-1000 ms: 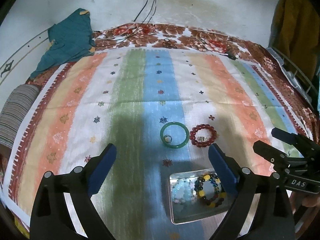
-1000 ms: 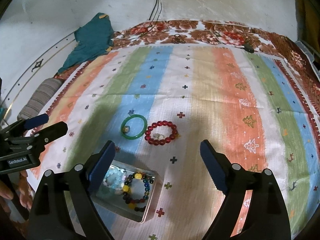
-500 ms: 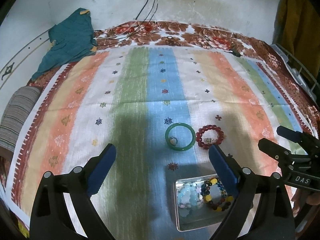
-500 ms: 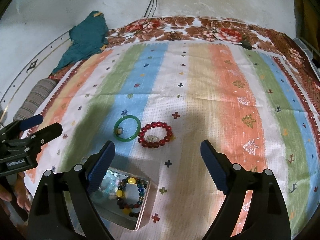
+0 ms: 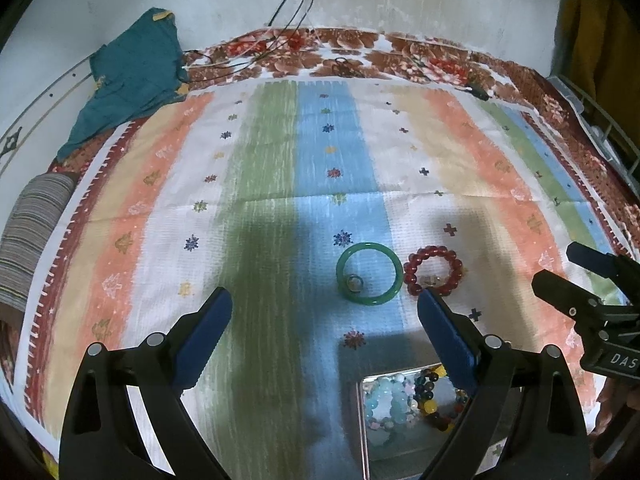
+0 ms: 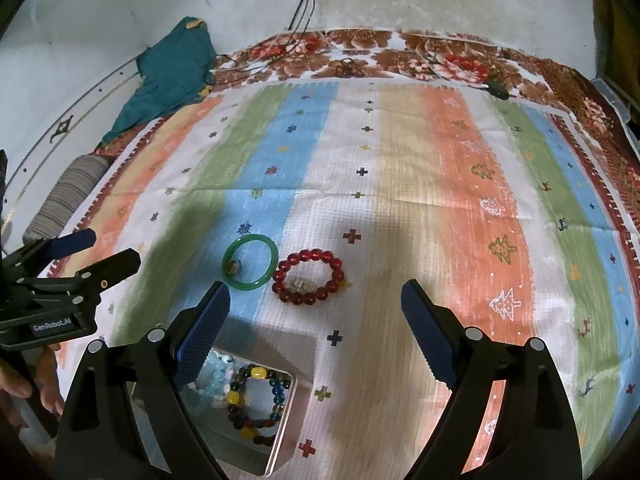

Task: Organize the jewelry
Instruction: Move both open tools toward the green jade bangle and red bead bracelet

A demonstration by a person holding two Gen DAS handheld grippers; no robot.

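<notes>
Both of our grippers hover above the striped cloth (image 6: 400, 168) with nothing between their fingers. Our left gripper (image 5: 324, 332) has its jaws spread wide, its blue pads (image 5: 204, 334) well apart over the green and blue stripes. Our right gripper (image 6: 316, 324) is spread just as wide, and it also shows at the right edge of the left wrist view (image 5: 576, 276), parted there too.

We see the green bangle (image 6: 250, 262) lying flat on the blue stripe, with a small ring (image 6: 233, 267) resting inside it near its left rim. Just to its right, close beside it, lies the red bead bracelet (image 6: 308, 277), with a small pale charm (image 6: 299, 285) inside its near edge. Both sit beyond the fingertips of our grippers, apart from them.

Nearer to us stands the metal tin (image 6: 286, 432), open and shiny. Inside it we count a light blue bead bracelet (image 6: 214, 380) on the left and a multicoloured bead bracelet (image 6: 256, 404) with yellow, dark and teal beads on the right; the two touch. The left finger of our right gripper covers part of the tin in the right wrist view.

At the far left a teal garment (image 5: 128, 76) lies against the wall, black cables (image 5: 298, 4) hang down the wall at the far edge, and a striped bolster (image 5: 34, 236) lies at the left.
</notes>
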